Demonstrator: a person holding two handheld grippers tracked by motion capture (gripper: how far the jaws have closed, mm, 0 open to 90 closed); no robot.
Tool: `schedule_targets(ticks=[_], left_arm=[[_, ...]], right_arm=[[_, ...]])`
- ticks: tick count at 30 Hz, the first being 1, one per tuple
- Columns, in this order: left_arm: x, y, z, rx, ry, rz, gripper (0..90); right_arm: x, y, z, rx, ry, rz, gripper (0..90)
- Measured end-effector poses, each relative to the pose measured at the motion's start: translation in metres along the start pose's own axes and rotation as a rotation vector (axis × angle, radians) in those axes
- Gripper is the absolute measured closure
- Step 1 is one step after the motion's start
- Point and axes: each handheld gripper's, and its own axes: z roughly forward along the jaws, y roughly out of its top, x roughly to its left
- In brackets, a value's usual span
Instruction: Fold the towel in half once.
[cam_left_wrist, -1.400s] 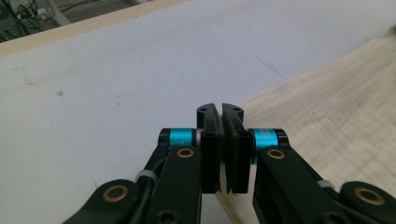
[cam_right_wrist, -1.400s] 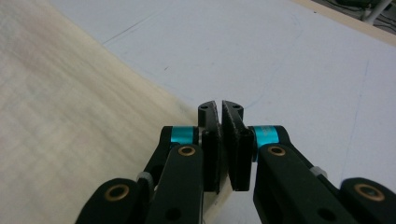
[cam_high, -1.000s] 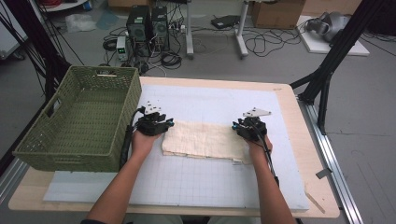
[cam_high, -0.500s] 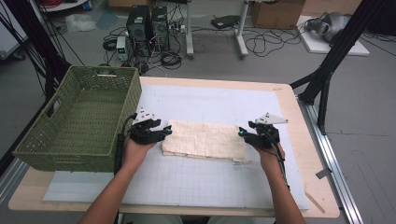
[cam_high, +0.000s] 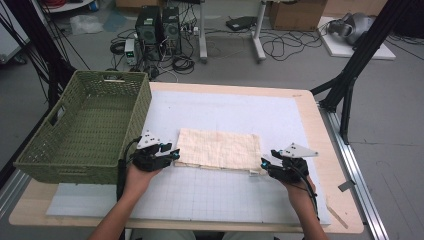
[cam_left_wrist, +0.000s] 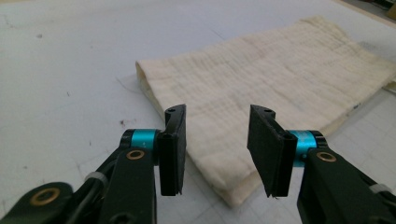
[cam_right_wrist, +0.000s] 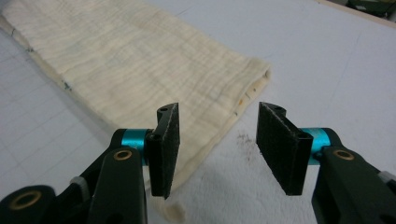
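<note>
Wooden table (cam_high: 320, 115): white grid mat (cam_high: 225, 195), green basket (cam_high: 85, 130), folded cream cloth (cam_high: 220, 149)

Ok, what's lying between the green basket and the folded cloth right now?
Just the left gripper, jaws open at the folded cloth's left end, over bare white mat. The high view shows it; the green basket stands further left.

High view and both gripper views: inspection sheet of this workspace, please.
Surface: wooden table under a white grid mat.
Job's things: folded cream cloth flat on the mat.
Clutter: empty green basket at the table's left.
Grippers: left gripper and right gripper open at the cloth's two ends, jaws not pressing it.
Cables: one trails from each gripper.
Surroundings: computer towers, floor cables, black stand legs.
</note>
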Motion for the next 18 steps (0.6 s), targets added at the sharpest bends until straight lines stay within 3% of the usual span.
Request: schedule_targets(ticks=[3, 9, 14, 18], left_arm=[[-0.002, -0.009, -0.002, -0.004, -0.013, -0.008, 59.1], [-0.008, -0.013, 0.004, 0.031, -0.013, 0.031, 63.2], [-0.010, -0.014, 0.012, 0.074, 0.046, 0.050, 64.0], [-0.016, -0.015, 0.015, 0.084, 0.057, 0.103, 82.7]], right_arm=[[0.001, -0.004, -0.001, 0.010, 0.002, 0.003, 49.0], [0.010, -0.004, 0.001, 0.016, 0.011, -0.013, 48.9], [0.011, -0.004, 0.002, 0.015, 0.021, -0.010, 50.3], [0.011, -0.004, 0.002, 0.015, 0.025, 0.000, 51.2]])
